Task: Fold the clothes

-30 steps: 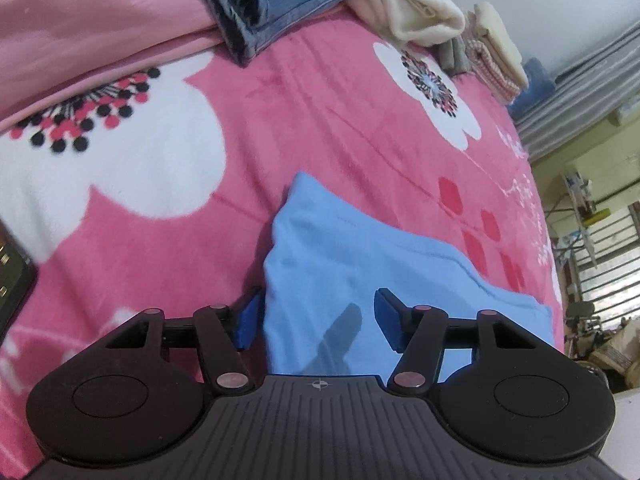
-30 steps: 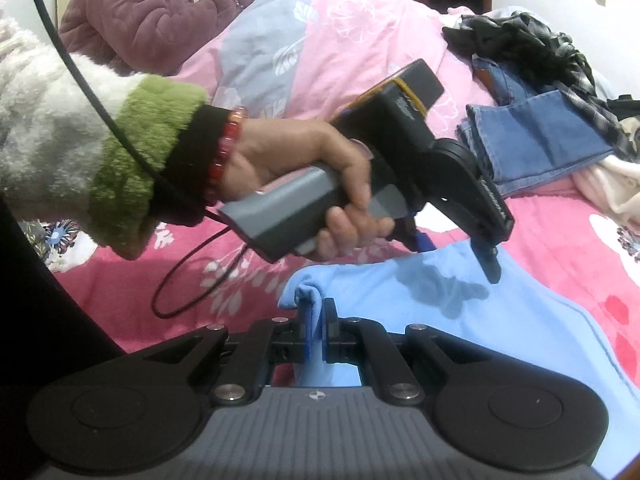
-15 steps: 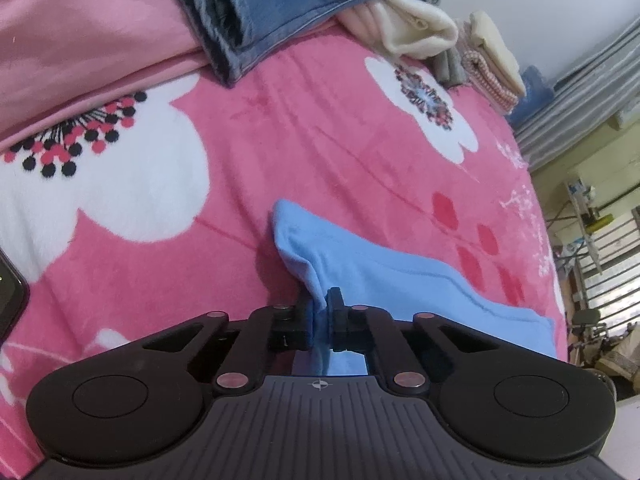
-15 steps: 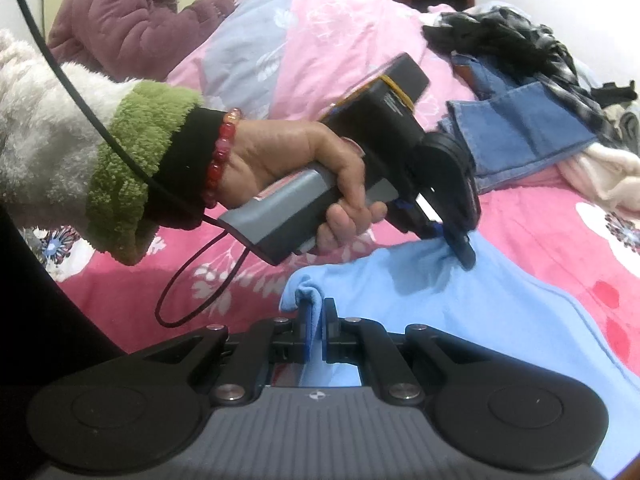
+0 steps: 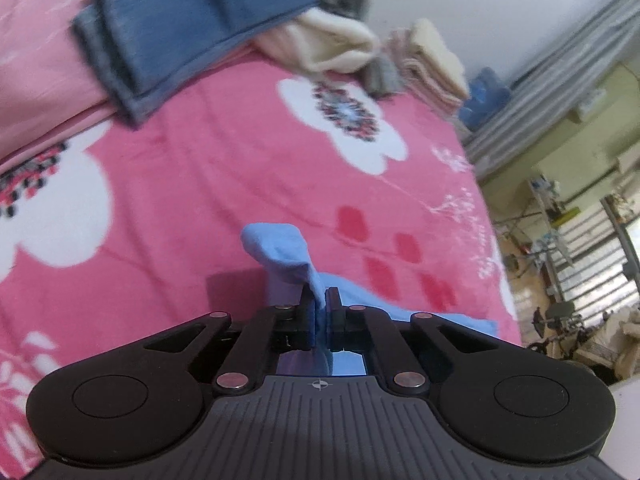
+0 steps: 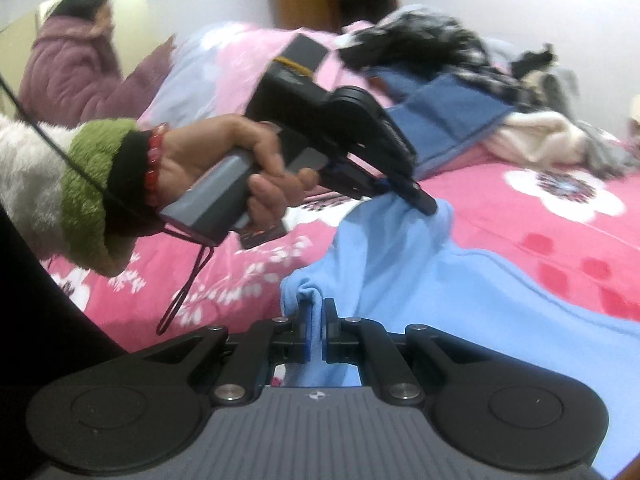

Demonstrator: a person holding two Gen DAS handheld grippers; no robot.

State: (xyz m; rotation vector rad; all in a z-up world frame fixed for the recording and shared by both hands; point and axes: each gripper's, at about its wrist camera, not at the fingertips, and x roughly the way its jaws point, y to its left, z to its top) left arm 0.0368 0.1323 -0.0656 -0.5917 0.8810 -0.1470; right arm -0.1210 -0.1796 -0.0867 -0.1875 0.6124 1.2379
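Grippers both clamped on light-blue garment [image 6: 460, 288]: left gripper [image 5: 319, 312] & right gripper [image 6: 316, 322] each pinch a corner, lifted off pink blanket [image 5: 224, 184], rest lying mid-bed. Looks like mid-fold; next prob. carry both corners across evenly, w/o slack.

Blue garment [image 6: 460, 292] cut off at right frame edge; jeans [image 5: 208, 24] motion-blurred; far clothes pile [image 6: 432, 44] too blurred to identify.

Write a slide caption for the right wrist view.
Both tongs, right and left, pinch the light blue garment and lift its corners above the pink floral blanket.
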